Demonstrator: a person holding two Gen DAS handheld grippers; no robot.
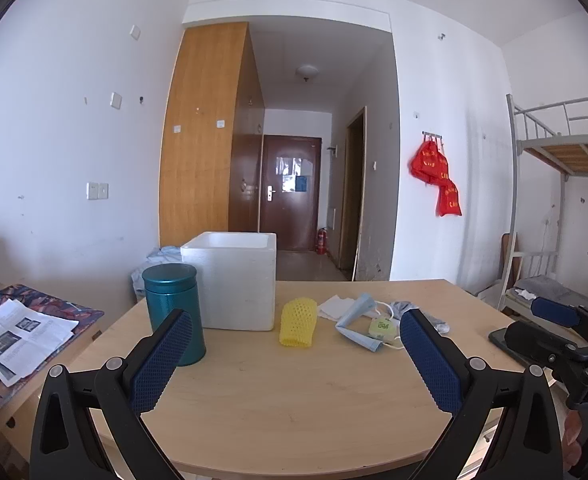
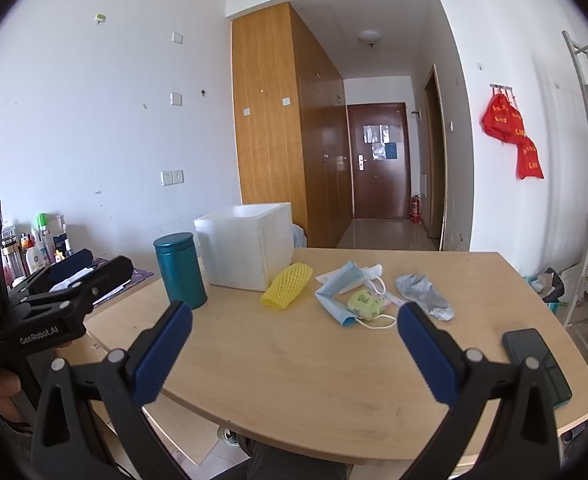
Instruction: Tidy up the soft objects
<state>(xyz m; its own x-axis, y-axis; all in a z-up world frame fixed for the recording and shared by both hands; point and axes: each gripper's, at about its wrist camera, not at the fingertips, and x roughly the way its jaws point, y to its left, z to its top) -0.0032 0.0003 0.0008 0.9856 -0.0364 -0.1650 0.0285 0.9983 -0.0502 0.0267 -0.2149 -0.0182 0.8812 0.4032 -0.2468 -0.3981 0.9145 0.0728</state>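
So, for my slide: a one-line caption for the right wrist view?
Open right gripper faces a table with face mask, yellow foam net, grey sock, white foam box.

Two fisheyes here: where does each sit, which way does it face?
Left wrist: on the left gripper, facing over the table to the foam box; right gripper at right edge.
Right wrist: on the right gripper, same heading; left gripper at left, a knee below.
Shared: yellow net sleeve, mask, teal tin.
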